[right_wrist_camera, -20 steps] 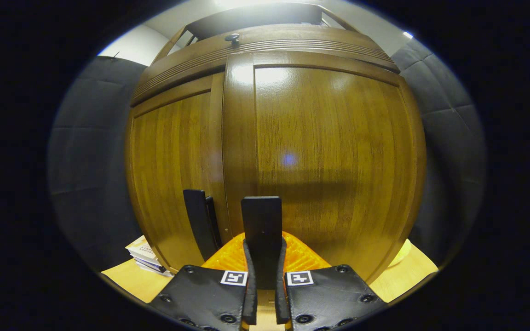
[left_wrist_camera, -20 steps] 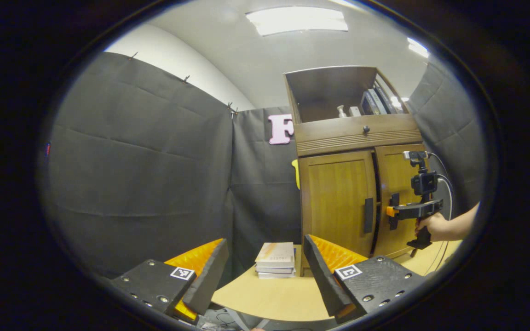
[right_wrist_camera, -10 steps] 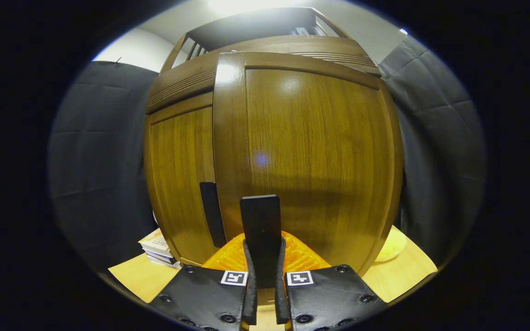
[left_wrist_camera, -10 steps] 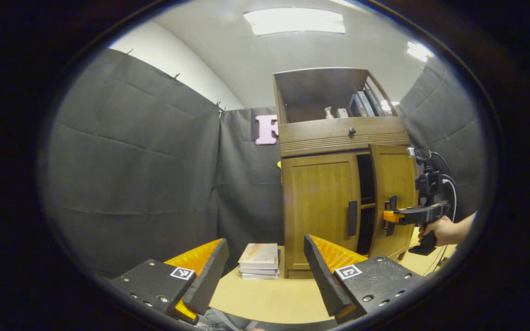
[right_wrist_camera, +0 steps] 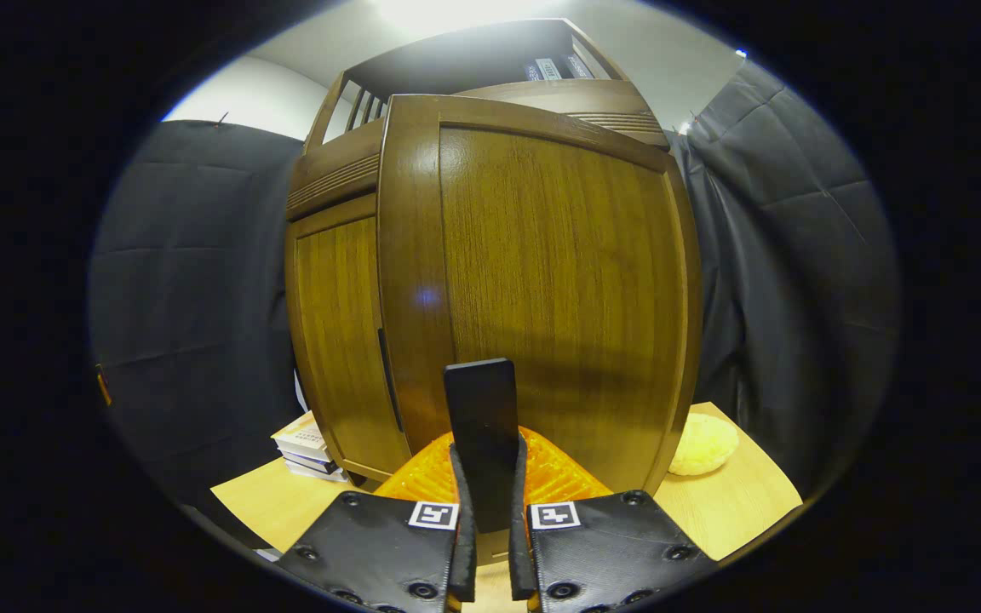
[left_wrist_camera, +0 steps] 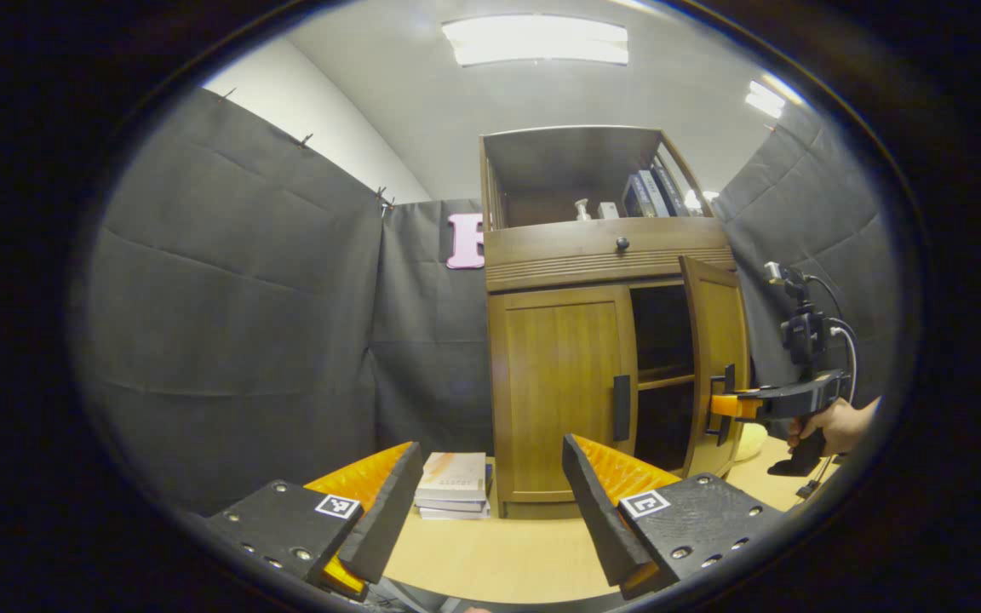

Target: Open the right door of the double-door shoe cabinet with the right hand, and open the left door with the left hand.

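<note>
A brown wooden shoe cabinet (left_wrist_camera: 601, 255) stands on a light table. Its right door (left_wrist_camera: 714, 358) (right_wrist_camera: 542, 281) is swung out at an angle, with dark shelves behind it. The left door (left_wrist_camera: 560, 392) (right_wrist_camera: 337, 340) is closed, and its dark handle (left_wrist_camera: 621, 408) is untouched. My right gripper (right_wrist_camera: 487, 519) is shut on the right door's dark handle (right_wrist_camera: 482, 417); in the left gripper view this gripper (left_wrist_camera: 725, 405) is held by a hand (left_wrist_camera: 831, 426). My left gripper (left_wrist_camera: 490, 502) is open and hangs well in front of the cabinet, holding nothing.
A stack of books (left_wrist_camera: 453, 485) (right_wrist_camera: 307, 443) lies on the table (left_wrist_camera: 507, 553) left of the cabinet. A pale yellow round object (right_wrist_camera: 703, 443) sits to the cabinet's right. Books and small bottles fill the open top shelf (left_wrist_camera: 610, 183). Black cloth walls enclose the booth.
The right door has swung from nearly closed to well open, pulled by my right gripper. My left gripper's view has shifted so the cabinet sits more to the left.
</note>
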The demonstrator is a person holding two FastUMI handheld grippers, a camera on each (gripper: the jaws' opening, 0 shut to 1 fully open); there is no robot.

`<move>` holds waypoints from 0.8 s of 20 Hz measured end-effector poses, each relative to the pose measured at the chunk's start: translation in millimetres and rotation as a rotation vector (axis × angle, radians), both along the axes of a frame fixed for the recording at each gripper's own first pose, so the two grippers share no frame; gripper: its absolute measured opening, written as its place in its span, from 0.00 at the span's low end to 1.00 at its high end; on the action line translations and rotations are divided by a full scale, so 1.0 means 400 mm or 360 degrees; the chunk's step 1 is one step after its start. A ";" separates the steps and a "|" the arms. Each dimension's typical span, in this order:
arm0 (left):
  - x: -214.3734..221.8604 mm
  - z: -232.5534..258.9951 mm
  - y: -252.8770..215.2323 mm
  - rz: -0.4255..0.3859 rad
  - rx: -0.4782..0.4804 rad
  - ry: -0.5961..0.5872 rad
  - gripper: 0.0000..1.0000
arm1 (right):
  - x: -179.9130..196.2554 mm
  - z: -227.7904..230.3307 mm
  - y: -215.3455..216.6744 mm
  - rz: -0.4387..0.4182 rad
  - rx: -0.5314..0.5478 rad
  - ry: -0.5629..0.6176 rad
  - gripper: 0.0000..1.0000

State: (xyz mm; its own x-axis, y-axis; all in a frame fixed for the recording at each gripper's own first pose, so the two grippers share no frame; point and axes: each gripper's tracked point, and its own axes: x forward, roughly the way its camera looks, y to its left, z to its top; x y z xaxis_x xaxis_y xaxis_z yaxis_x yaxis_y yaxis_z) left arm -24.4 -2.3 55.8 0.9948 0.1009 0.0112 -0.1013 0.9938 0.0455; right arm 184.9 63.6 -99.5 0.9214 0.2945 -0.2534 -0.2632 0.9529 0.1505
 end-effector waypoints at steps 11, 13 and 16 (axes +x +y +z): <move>-0.003 0.008 -0.021 -0.0130 0.0012 0.0003 0.95 | -0.064 0.017 -0.091 0.0023 0.0018 0.0022 0.14; -0.006 0.011 -0.024 -0.0148 0.0012 0.0003 0.95 | -0.073 0.018 -0.108 0.0027 0.0022 0.0031 0.14; -0.002 0.009 -0.028 -0.0181 0.0009 0.0002 0.95 | -0.086 0.021 -0.130 0.0031 0.0011 0.0036 0.14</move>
State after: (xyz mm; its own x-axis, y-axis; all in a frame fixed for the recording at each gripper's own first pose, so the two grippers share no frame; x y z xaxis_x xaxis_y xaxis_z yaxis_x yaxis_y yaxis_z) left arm -25.1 -13.5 59.6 0.9999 -0.0131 0.0100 0.0125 0.9986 0.0514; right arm 150.5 11.5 -91.0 0.9097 0.3139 -0.2719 -0.2780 0.9467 0.1629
